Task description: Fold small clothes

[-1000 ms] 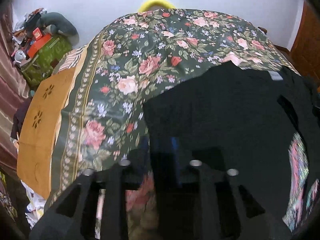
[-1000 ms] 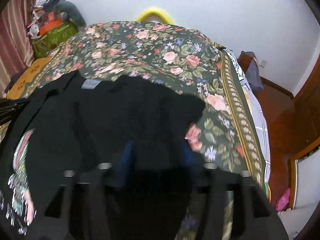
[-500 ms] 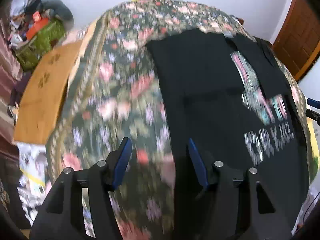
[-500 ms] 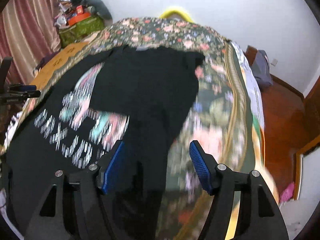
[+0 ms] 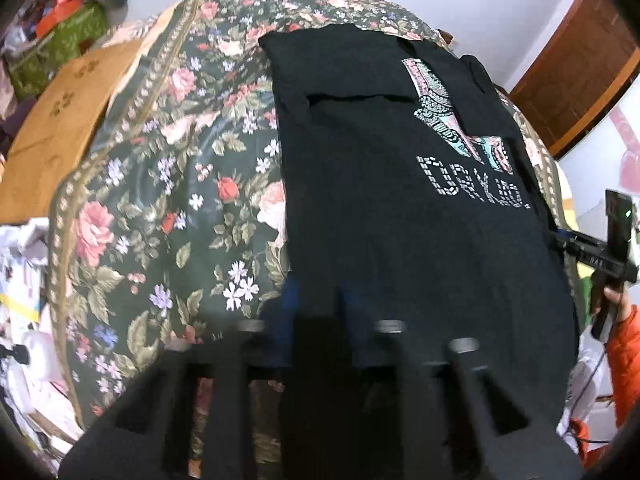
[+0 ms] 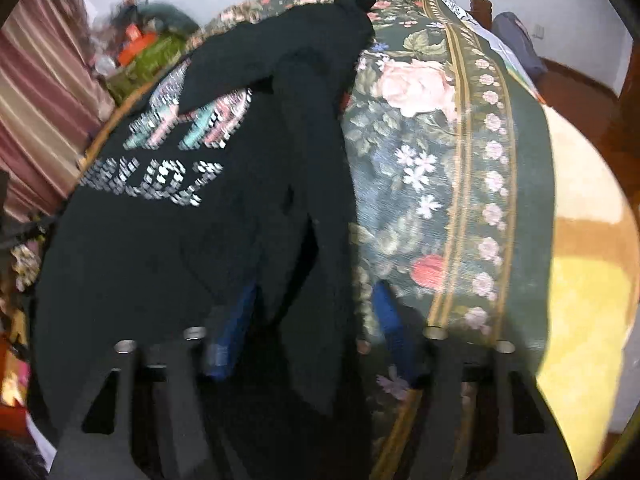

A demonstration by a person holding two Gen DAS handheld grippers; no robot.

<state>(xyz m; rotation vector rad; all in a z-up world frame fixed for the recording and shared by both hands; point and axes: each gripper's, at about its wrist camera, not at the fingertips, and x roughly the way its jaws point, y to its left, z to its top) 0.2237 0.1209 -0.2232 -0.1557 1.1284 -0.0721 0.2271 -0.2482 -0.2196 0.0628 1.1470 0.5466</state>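
A: What is taking up most of the picture?

B: A bed with a dark floral bedspread [image 5: 168, 184] is filling both views, and a black T-shirt [image 5: 400, 208] is lying face up across it, its sides already folded inward over a sparkly printed design [image 5: 460, 136].

A: Where is the shirt sitting on the bed?

B: It is lying along the bed, with bare bedspread showing on either side of it. In the right wrist view the shirt's right edge [image 6: 316, 168] is bunching into a raised ridge running up toward the far end.

A: And the left gripper [image 5: 316, 312]?

B: Its fingers are pinching right together at the near hem of the shirt, on the shirt's left side, with the black cloth lying over them, so they are gripping the hem.

A: The right gripper [image 6: 308, 320]?

B: Its blue fingers [image 6: 234, 324] are closing, with the bunched near edge of the shirt hanging between them; the frame is blurring, and they are not visibly pressing on the cloth yet.

A: Anything smaller?

B: An orange sleeve [image 5: 624, 344] is showing at the right edge of the left wrist view, beside the other gripper's body.
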